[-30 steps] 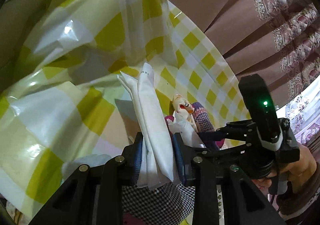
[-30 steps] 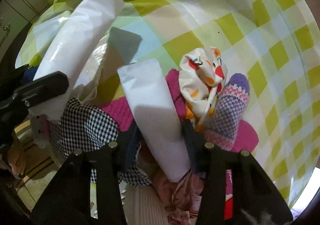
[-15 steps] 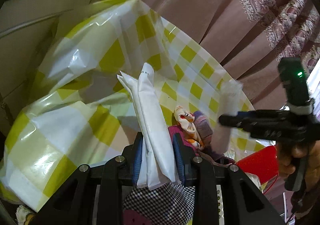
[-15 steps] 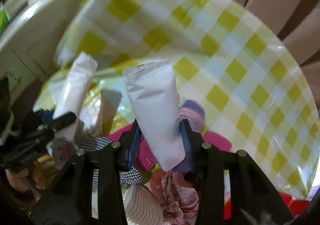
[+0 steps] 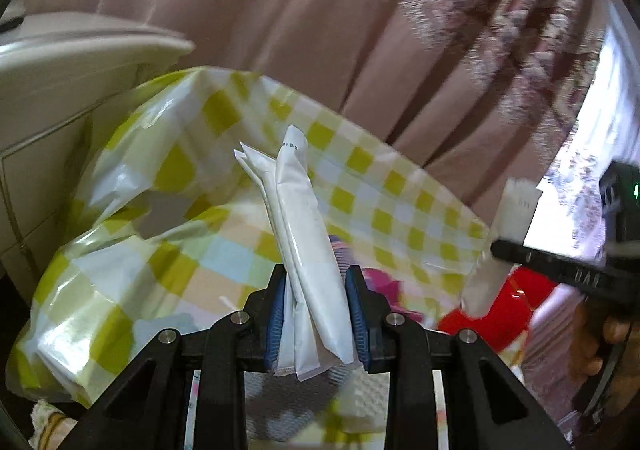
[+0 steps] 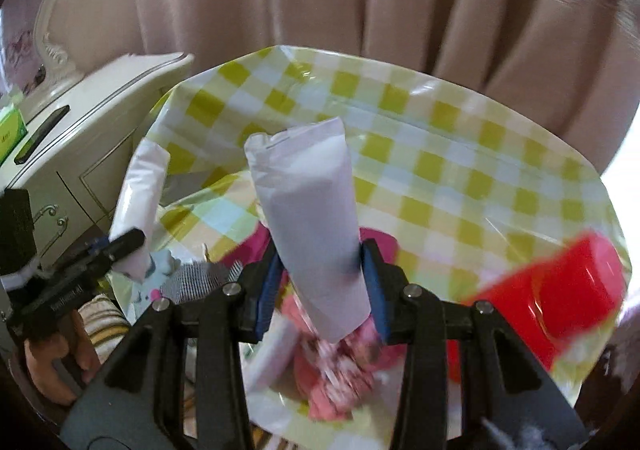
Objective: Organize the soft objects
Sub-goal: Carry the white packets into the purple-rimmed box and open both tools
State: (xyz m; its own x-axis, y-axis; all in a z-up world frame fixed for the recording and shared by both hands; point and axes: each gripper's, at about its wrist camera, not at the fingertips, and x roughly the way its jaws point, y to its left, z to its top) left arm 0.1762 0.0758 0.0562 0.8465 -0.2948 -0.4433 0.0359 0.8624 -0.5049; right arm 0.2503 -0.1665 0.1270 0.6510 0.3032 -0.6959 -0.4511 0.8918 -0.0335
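Above the checked cloth point(image 6: 460, 153), my right gripper point(image 6: 320, 274) clamps one white packet point(image 6: 308, 226), my left gripper point(image 5: 316, 310) a white bundle point(image 5: 308, 250); both stand lengthwise, straight out from the jaws.

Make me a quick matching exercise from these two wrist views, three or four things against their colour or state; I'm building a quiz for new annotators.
Things:
1. left gripper
2. right gripper
3. tablecloth
4. container

States:
A. red, at the table's right edge
B. clamped on several thin white packets stacked together
C. yellow-and-white checks, glossy
D. clamped on one wide white packet

Pairs: 1-B, 2-D, 3-C, 4-A
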